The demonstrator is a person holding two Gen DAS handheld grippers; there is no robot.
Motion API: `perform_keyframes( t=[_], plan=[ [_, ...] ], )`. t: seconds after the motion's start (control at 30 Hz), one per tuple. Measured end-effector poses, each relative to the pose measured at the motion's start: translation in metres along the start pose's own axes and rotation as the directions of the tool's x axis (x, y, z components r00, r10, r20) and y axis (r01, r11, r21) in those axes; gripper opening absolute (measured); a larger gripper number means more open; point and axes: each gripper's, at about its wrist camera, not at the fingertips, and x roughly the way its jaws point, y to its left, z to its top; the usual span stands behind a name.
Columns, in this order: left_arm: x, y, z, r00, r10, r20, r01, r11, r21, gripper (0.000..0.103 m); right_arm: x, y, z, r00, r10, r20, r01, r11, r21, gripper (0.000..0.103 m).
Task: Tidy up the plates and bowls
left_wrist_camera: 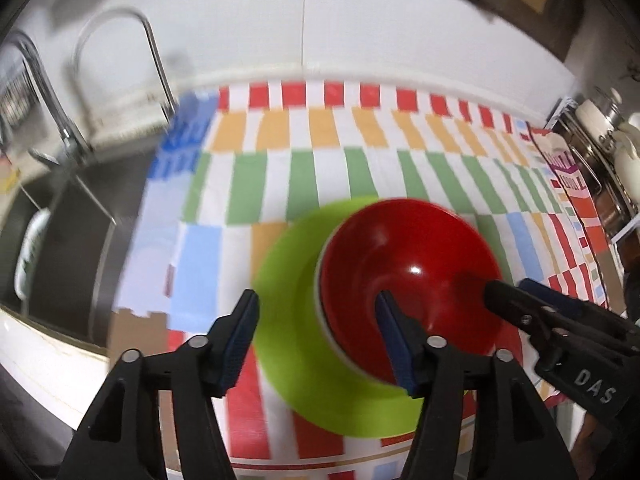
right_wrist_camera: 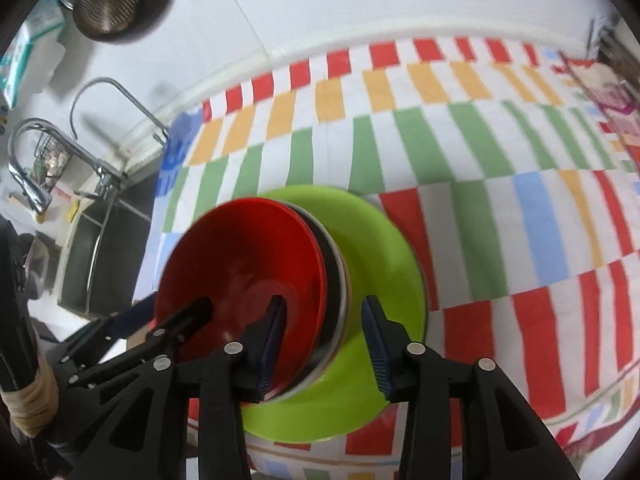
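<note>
Two claws are brought in over one stack of tableware on the bench [left_wrist_camera: 344, 136], which is covered by a cloth of red, orange, green and blue blocks. The stack is built with the widest piece lowest: a green plate [left_wrist_camera: 288, 280] lies flat on the cloth, and a red bowl [left_wrist_camera: 408, 264] is nested at the top. In the right wrist view a darker and a white rim are seen under the red bowl [right_wrist_camera: 244, 264], so further bowls [right_wrist_camera: 340, 280] are judged to be nested there, small into large, for stability.

The left claw [left_wrist_camera: 320, 340] is held spread. Its right finger is seen in front of the near part of the red bowl and its left finger is out at 9 o'clock of the bowl over the plate; whether the rim is touched cannot be told, since the frame is blurred. The right claw [right_wrist_camera: 326, 344] is likewise spread, with the bowl rims at 6 o'clock lying between its fingers; nothing is pinched. In the left wrist view, the right claw [left_wrist_camera: 516, 292] is seen entering from 3 o'clock.

Both claws are probably placed astride the rim because the bowl is being seated or released. A sink [left_wrist_camera: 68, 240] and faucets [left_wrist_camera: 52, 92] are seen at 9 o'clock, well apart from the stack.
</note>
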Motion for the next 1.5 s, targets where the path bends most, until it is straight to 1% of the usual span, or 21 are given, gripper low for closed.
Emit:
perform_keyframes(
  t=[0.03, 0.1, 0.17, 0.23, 0.4, 0.5, 0.53, 0.6, 0.73, 0.8, 0.87, 0.97, 1.13, 1.27, 1.4, 1.5],
  plan=[
    [-0.009, 0.0, -0.002, 1.0, 0.005, 0.03, -0.005, 1.0, 0.011, 0.064, -0.007, 0.001, -0.002, 1.0, -0.006, 0.021, 0.006, 1.0, -0.001, 0.043],
    [-0.024, -0.002, -0.007, 0.997, 0.013, 0.071, -0.014, 1.0, 0.021, 0.068, -0.025, 0.002, -0.009, 0.997, -0.024, 0.072, 0.024, 1.0, -0.001, 0.05],
    [-0.038, -0.003, -0.013, 0.994, 0.015, 0.108, -0.017, 1.0, 0.026, 0.072, -0.04, 0.005, -0.017, 0.991, -0.052, 0.123, 0.053, 0.999, -0.005, 0.054],
    [-0.051, -0.006, -0.021, 0.99, 0.026, 0.139, -0.03, 0.999, 0.026, 0.074, -0.057, 0.007, -0.026, 0.982, -0.077, 0.172, 0.081, 0.997, -0.016, 0.057],
    [-0.078, -0.011, -0.041, 0.978, 0.045, 0.202, -0.043, 0.999, -0.014, 0.078, -0.091, 0.006, -0.051, 0.955, -0.092, 0.282, 0.105, 0.994, -0.031, 0.07],
    [-0.093, -0.014, -0.057, 0.968, 0.061, 0.242, -0.052, 0.998, -0.045, 0.081, -0.104, 0.001, -0.063, 0.941, -0.106, 0.322, 0.121, 0.992, -0.028, 0.074],
    [-0.099, -0.017, -0.063, 0.964, 0.073, 0.255, -0.063, 0.997, -0.05, 0.082, -0.108, -0.001, -0.068, 0.937, -0.107, 0.332, 0.123, 0.992, -0.025, 0.074],
    [-0.108, -0.022, -0.073, 0.955, 0.093, 0.282, -0.082, 0.995, -0.051, 0.086, -0.115, -0.007, -0.078, 0.932, -0.109, 0.347, 0.124, 0.992, -0.023, 0.075],
    [-0.128, -0.034, -0.099, 0.929, 0.147, 0.34, -0.134, 0.989, -0.061, 0.09, -0.128, -0.013, -0.097, 0.92, -0.106, 0.378, 0.131, 0.99, -0.042, 0.078],
    [-0.135, -0.037, -0.11, 0.925, 0.15, 0.35, -0.137, 0.989, -0.061, 0.093, -0.136, -0.015, -0.109, 0.911, -0.106, 0.398, 0.14, 0.989, -0.057, 0.083],
    [-0.142, -0.04, -0.122, 0.918, 0.159, 0.363, -0.144, 0.987, -0.068, 0.095, -0.146, -0.018, -0.122, 0.899, -0.112, 0.424, 0.155, 0.986, -0.067, 0.084],
    [-0.153, -0.043, -0.14, 0.906, 0.181, 0.383, -0.161, 0.983, -0.083, 0.098, -0.157, -0.021, -0.138, 0.88, -0.126, 0.457, 0.175, 0.982, -0.066, 0.089],
    [-0.168, -0.047, -0.164, 0.893, 0.197, 0.404, -0.178, 0.98, -0.086, 0.099, -0.176, -0.022, -0.166, 0.857, -0.143, 0.494, 0.214, 0.973, -0.09, 0.09],
    [-0.181, -0.05, -0.184, 0.878, 0.225, 0.423, -0.211, 0.974, -0.08, 0.103, -0.185, -0.02, -0.183, 0.852, -0.144, 0.502, 0.226, 0.969, -0.105, 0.091],
    [-0.193, -0.053, -0.202, 0.863, 0.25, 0.439, -0.247, 0.967, -0.064, 0.103, -0.194, -0.02, -0.201, 0.852, -0.13, 0.507, 0.221, 0.967, -0.123, 0.092],
    [-0.201, -0.055, -0.212, 0.858, 0.254, 0.447, -0.254, 0.965, -0.062, 0.103, -0.199, -0.021, -0.213, 0.852, -0.123, 0.509, 0.217, 0.968, -0.128, 0.092]
  ],
)
